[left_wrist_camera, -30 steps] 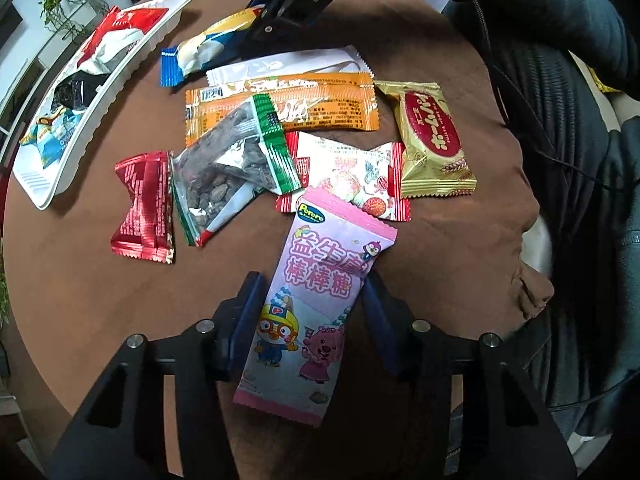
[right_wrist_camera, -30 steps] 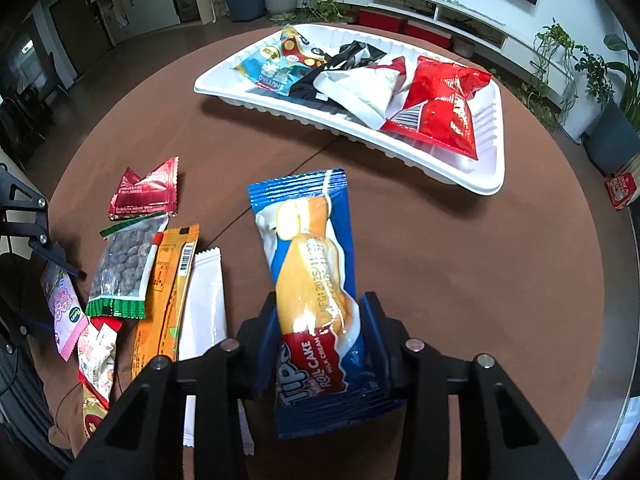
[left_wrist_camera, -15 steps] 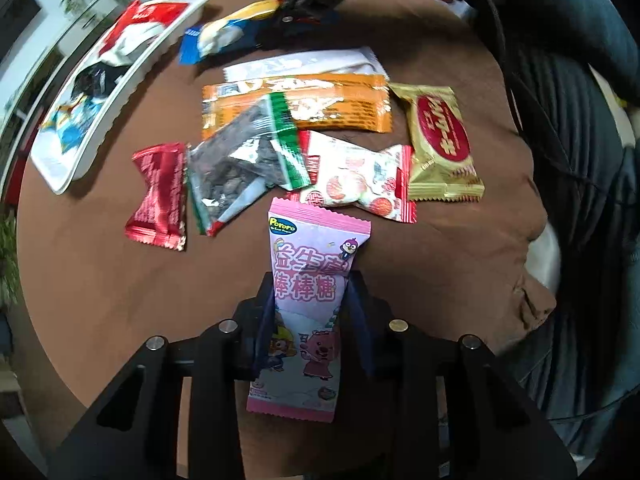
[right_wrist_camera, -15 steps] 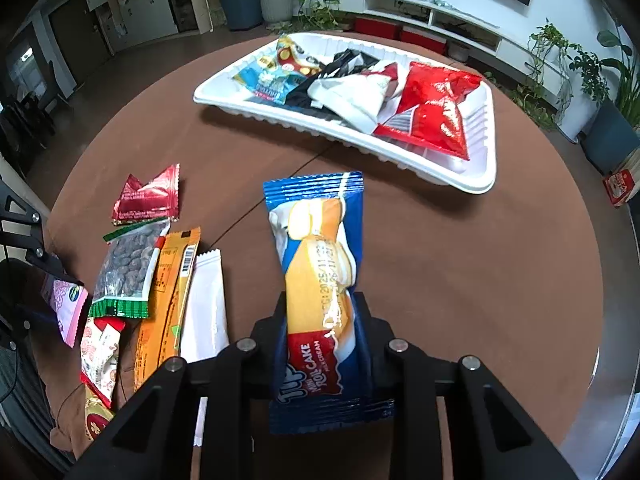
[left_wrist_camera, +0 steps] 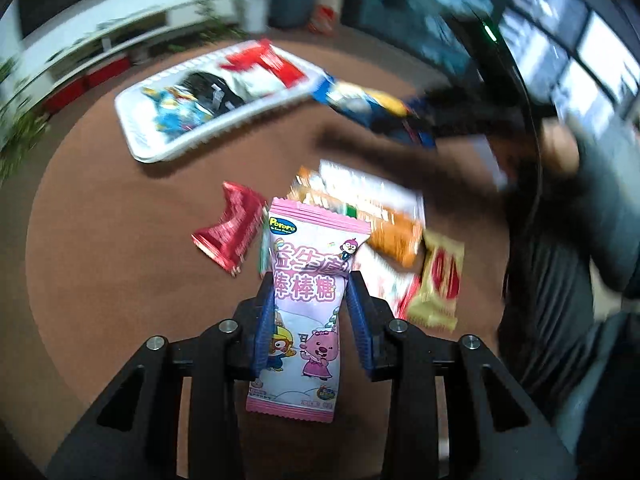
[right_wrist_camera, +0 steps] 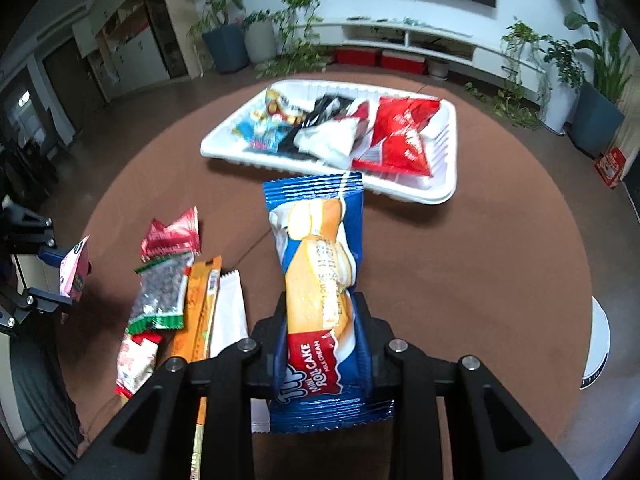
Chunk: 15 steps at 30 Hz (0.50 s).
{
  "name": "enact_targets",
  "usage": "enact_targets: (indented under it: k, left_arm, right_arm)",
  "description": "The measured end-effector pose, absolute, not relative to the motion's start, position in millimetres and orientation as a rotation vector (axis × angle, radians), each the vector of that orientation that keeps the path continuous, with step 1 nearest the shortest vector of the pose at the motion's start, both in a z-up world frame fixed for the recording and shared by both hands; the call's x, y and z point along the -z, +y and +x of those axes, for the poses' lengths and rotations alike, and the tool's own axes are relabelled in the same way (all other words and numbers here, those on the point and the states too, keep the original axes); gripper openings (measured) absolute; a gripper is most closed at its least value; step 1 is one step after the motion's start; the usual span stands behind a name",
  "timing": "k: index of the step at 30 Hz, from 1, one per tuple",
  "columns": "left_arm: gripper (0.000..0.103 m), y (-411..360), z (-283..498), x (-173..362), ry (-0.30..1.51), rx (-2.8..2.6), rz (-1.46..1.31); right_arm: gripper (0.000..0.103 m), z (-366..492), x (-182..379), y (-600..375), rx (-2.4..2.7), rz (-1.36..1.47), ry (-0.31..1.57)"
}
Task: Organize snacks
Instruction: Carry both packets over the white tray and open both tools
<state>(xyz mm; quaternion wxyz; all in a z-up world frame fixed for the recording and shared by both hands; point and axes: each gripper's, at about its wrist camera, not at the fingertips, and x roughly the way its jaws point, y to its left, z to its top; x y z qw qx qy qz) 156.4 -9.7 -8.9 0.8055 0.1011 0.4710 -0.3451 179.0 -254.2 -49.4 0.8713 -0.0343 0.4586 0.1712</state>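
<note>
My left gripper (left_wrist_camera: 310, 284) is shut on a pink lollipop packet (left_wrist_camera: 306, 304) and holds it above the brown round table. My right gripper (right_wrist_camera: 320, 308) is shut on a blue roll cake packet (right_wrist_camera: 320, 276), lifted off the table and pointing at the white tray (right_wrist_camera: 448, 184). The tray holds a red bag (right_wrist_camera: 400, 136), a black-and-white pack and a blue pack. The left wrist view is blurred; it shows the tray (left_wrist_camera: 168, 148) at the back left and the roll cake packet (left_wrist_camera: 360, 104) near its right end. The left gripper (right_wrist_camera: 52, 276) shows at the left edge of the right wrist view.
Loose snacks lie on the table: a red wrapper (right_wrist_camera: 172, 232), a bag of dark beans (right_wrist_camera: 160, 296), an orange packet (right_wrist_camera: 196, 312), a white packet (right_wrist_camera: 228, 312) and a gold-and-red packet (left_wrist_camera: 438, 284). The person sits at the right in the left wrist view.
Both grippers have risen with their packets. The left one has swung up so that the tray is in front of it. The right one has moved closer to the tray.
</note>
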Motion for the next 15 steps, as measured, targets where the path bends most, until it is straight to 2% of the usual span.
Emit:
enact_targets:
  k: [8,15]
  left_arm:
    - [0.032,15,182,-10,0.892,0.549,-0.056]
    - [0.032,8,223,-42,0.834,0.516,-0.086]
  right_arm:
    - [0.03,166,30,-268,-0.328,0.022,0.883]
    - [0.03,183,1,-279,-0.315,0.091,0.818]
